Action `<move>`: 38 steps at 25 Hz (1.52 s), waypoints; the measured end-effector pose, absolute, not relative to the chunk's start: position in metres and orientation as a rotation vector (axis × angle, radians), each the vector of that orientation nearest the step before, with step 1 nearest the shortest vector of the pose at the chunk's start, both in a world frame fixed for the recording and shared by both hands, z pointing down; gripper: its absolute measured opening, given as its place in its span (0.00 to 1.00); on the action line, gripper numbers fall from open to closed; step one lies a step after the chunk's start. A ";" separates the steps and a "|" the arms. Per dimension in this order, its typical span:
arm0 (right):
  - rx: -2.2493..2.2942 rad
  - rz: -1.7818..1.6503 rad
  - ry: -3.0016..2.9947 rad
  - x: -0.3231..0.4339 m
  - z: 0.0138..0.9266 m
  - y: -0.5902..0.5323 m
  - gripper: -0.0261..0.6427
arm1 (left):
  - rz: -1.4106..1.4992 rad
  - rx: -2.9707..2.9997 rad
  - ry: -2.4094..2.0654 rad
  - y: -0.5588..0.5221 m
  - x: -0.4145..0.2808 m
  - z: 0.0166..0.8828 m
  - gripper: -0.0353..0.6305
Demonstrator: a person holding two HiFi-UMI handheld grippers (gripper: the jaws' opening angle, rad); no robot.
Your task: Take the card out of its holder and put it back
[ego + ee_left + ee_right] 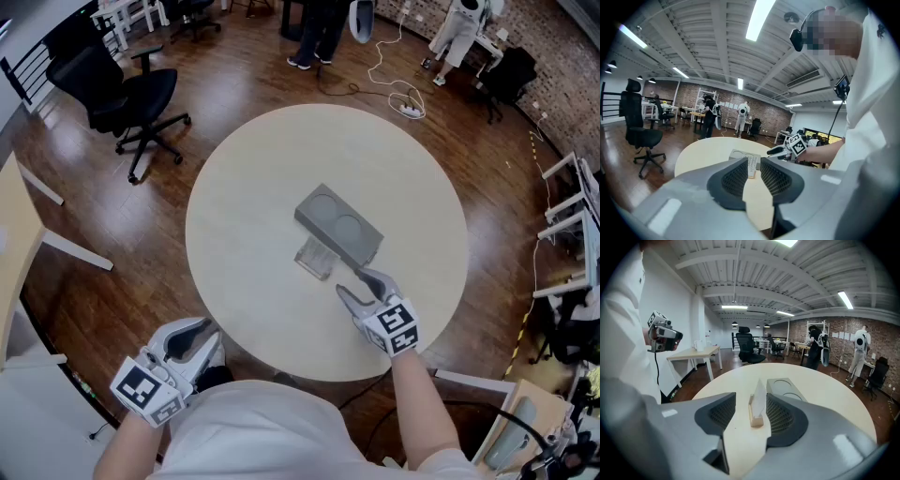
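Observation:
A white card (317, 255) stands upright in a small wooden holder (756, 420) near the middle of the round table (253, 178), beside a grey block (339, 225) with two round recesses. My right gripper (356, 283) hovers low over the table just short of the card, jaws open and nothing between them. Along those jaws the card (759, 399) stands a little ahead of the right gripper (751, 405). My left gripper (187, 339) is held off the table's near edge by my body. The left gripper (753, 172) is open with a narrow gap and empty.
A black office chair (131, 94) stands on the wood floor at the back left. A pale desk (23, 234) is at the left. People (314, 33) stand beyond the table, and a power strip with cable (408, 108) lies on the floor there.

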State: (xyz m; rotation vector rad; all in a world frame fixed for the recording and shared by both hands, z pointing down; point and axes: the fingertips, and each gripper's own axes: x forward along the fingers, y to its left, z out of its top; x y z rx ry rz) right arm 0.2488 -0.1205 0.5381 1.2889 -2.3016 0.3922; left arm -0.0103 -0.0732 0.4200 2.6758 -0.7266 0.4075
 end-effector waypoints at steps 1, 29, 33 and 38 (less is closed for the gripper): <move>1.277 0.401 -2.306 0.253 0.544 -0.127 0.35 | 0.413 2.665 -0.748 -0.070 -0.010 0.421 0.19; 1.169 0.491 -2.374 0.238 0.587 -0.197 0.07 | 0.433 2.495 -1.084 -0.032 -0.081 0.424 0.19; 1.220 0.428 -2.373 0.238 0.558 -0.195 0.07 | 0.407 2.523 -1.062 -0.029 -0.090 0.424 0.19; 1.286 0.331 -2.366 0.235 0.511 -0.184 0.07 | 0.379 2.563 -1.018 -0.024 -0.099 0.422 0.19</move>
